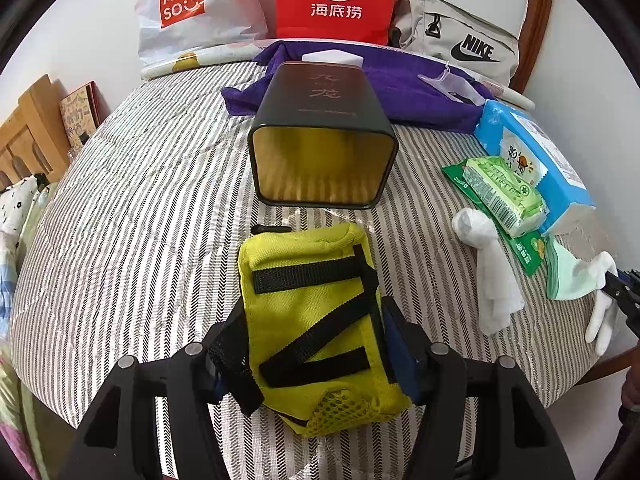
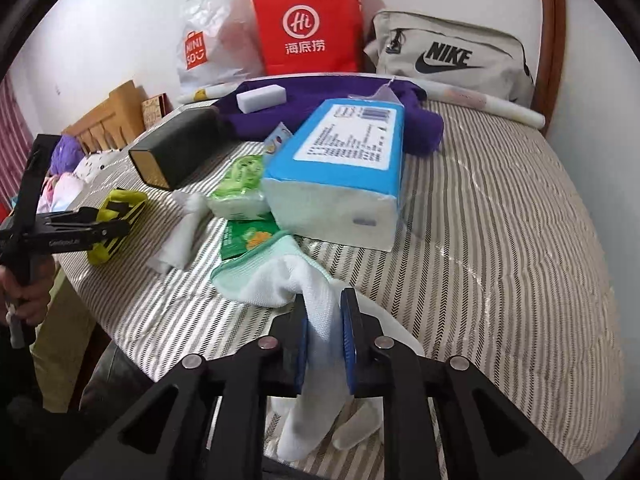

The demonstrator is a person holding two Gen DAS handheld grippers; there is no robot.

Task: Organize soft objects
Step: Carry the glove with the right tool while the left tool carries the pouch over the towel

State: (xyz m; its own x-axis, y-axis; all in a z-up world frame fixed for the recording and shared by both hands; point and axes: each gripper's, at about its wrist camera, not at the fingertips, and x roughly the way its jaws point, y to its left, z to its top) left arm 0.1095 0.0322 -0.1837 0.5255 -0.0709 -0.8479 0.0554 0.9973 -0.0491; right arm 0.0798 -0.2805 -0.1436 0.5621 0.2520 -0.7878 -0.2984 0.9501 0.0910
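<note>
Black rectangular tin with gold interior [image 1: 322,136] lies on its side on the striped bed cover [image 1: 152,208], open mouth toward the left camera; nothing visible inside. Behind it: purple cloth [image 1: 404,88] with a white foam block [image 2: 262,98] on top.

Left tongs [image 1: 310,344] clamped on the yellow-green fabric pouch with black straps [image 1: 316,320], gripping its sides near the lower end; pouch rests on the bed just in front of the tin's mouth, not inside.

Right tongs [image 2: 325,336] clamped on a white knit glove with mint-green cuff [image 2: 280,276]; cuff lies on the bed, fingers hang down past the bed edge.

Near the glove: blue tissue pack [image 2: 344,168], green wet-wipe packet [image 2: 240,188], flat green sachet [image 2: 246,240], rolled white cloth [image 2: 182,236], possibly a sock, hard to tell.

Left handle held in a bare hand [image 2: 30,292], visible in the right view.
</note>
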